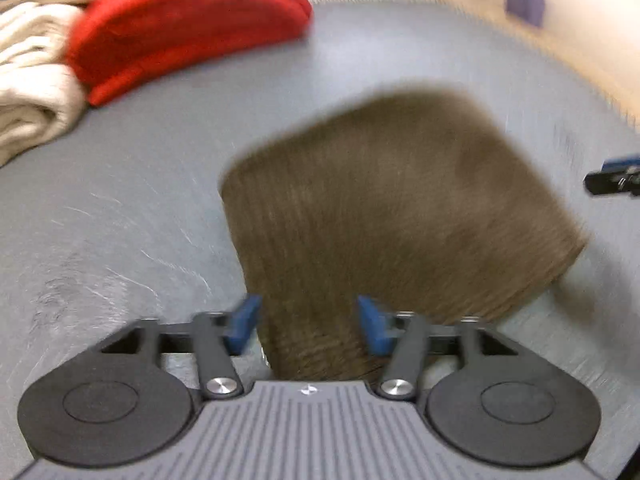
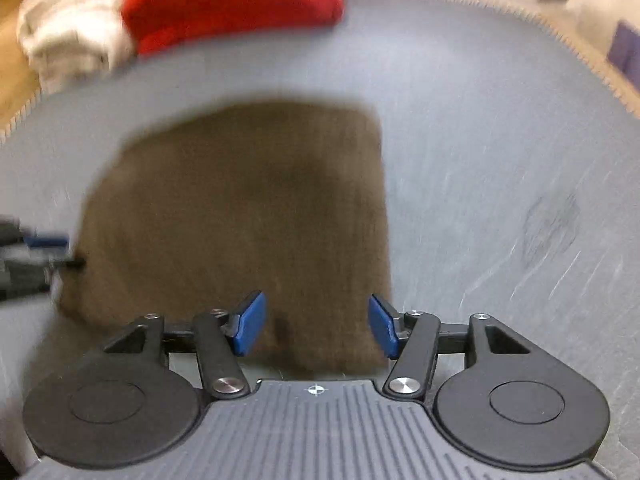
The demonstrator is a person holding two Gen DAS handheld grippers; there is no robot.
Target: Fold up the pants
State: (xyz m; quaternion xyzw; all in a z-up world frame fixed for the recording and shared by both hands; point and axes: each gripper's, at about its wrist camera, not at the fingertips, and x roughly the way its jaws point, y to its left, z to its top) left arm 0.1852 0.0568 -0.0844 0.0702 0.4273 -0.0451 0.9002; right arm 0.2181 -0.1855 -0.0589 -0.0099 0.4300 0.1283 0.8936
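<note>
The brown ribbed pants lie folded into a compact rectangle on the grey mat; they also show in the right wrist view. My left gripper is open, its blue pads standing apart just above the near left part of the pants. My right gripper is open above the near right edge of the pants. Neither holds the cloth. The right gripper's tip shows at the right edge of the left wrist view; the left gripper shows at the left edge of the right wrist view. Both views are motion-blurred.
A folded red garment and a cream folded garment lie at the far left of the grey mat. They show in the right wrist view too, red and cream. The mat's fringed edge borders wooden floor.
</note>
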